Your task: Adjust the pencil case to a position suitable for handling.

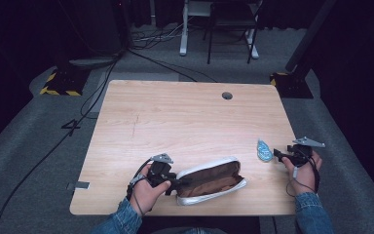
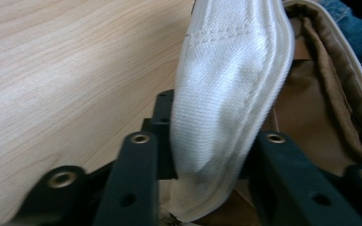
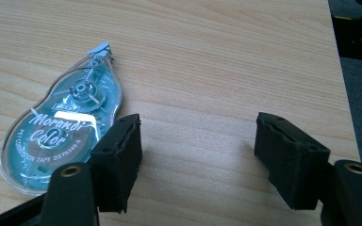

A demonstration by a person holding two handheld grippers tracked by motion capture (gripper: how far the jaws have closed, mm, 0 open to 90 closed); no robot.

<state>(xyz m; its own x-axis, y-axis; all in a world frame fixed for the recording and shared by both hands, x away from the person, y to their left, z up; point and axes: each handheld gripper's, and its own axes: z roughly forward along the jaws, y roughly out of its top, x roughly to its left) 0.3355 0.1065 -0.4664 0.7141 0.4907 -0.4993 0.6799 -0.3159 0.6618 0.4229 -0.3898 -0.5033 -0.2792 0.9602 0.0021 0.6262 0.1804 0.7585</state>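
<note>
One table (image 1: 175, 117), light wood, with one round cable hole (image 1: 227, 95) near its far edge. On it: one pencil case (image 1: 209, 183), white outside and brown inside, lying open; one correction tape dispenser (image 1: 264, 150), teal and clear. Two handheld grippers: left gripper (image 1: 174, 183) and right gripper (image 1: 278, 155), one per hand, each with two black jaws and one grey three-cornered plate on top. Two hands, two denim sleeves. Beyond the table, on the grey floor: two black stand bases, one with yellow-black hazard stripes (image 1: 61, 83), the other (image 1: 292, 83) too dark to tell; one dark chair (image 1: 231, 24), probably; several cables, count unclear.
</note>
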